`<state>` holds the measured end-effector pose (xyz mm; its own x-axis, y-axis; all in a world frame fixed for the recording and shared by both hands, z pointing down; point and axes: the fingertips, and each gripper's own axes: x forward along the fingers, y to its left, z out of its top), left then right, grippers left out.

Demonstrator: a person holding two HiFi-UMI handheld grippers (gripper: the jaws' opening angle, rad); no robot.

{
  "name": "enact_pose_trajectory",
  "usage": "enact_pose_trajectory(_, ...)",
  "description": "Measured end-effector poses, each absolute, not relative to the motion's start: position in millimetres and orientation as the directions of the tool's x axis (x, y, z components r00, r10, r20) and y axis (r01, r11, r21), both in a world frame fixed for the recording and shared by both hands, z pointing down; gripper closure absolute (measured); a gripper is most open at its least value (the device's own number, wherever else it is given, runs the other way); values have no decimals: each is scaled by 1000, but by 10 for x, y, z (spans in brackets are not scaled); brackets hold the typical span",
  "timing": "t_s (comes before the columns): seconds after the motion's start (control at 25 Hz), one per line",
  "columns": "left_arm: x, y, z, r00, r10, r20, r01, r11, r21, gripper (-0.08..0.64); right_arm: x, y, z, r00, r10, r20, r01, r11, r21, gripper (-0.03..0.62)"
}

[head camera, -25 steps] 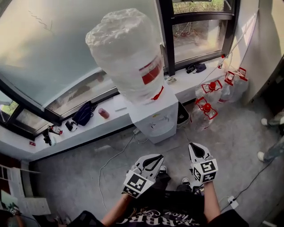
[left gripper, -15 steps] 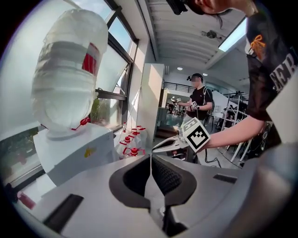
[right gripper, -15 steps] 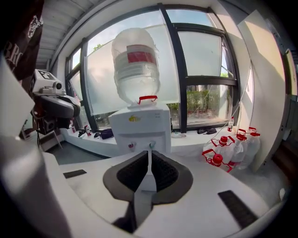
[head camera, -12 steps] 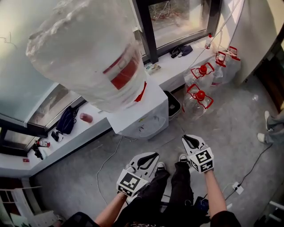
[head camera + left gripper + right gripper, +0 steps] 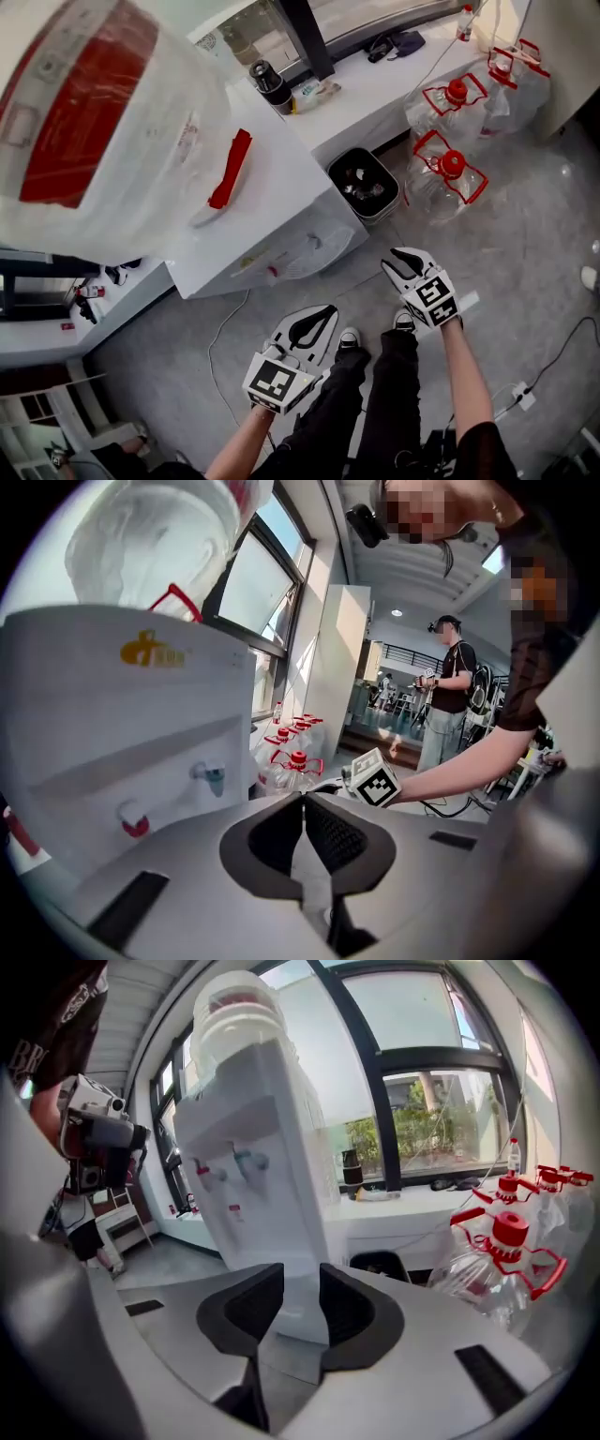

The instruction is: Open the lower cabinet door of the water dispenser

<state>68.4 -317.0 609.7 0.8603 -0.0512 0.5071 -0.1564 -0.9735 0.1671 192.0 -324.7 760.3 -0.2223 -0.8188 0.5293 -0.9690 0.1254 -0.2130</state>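
Observation:
The white water dispenser [image 5: 281,211] stands against the window counter and carries a big plastic-wrapped bottle [image 5: 94,103]. Its top hides the lower cabinet door in the head view. In the right gripper view the dispenser [image 5: 253,1176] rises ahead, and its lower front [image 5: 298,1302] shows through the gap of my jaws. My right gripper [image 5: 399,259] is opening, with nothing between its jaws, a short way off the dispenser's front right. My left gripper [image 5: 322,317] is shut and empty, lower and to the left. The dispenser's red and blue taps [image 5: 206,775] show in the left gripper view.
Several clear water jugs with red caps [image 5: 448,178] and a black bin [image 5: 364,183] stand right of the dispenser. A white cable [image 5: 223,349] runs over the grey floor. A dark flask [image 5: 272,86] sits on the counter. Another person [image 5: 450,700] stands far off.
The head view has dropped and closed in, so the dispenser and bottle loom much larger. Both grippers have come down in front of the dispenser.

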Motion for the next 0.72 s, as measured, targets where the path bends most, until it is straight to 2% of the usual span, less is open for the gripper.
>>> enact_pose_trajectory(0.24, 848, -3368, 6965, 833, -90, 545, -207, -965, 158, 540, 1884, -3695, 8561, -343, -789, 510, -938, 264, -223, 408)
enact_pose_trajectory(0.4, 898, -3482, 7405, 821, -96, 563, -196, -973, 119, 540, 1913, -3960, 9005, -369, -784, 500, -929, 306, -206, 371)
enact_pose_trajectory(0.72, 955, -3666, 7897, 818, -107, 566, -185, -979, 83, 540, 1860, -4422, 9558, -410, -747, 523, -900, 425, -98, 356)
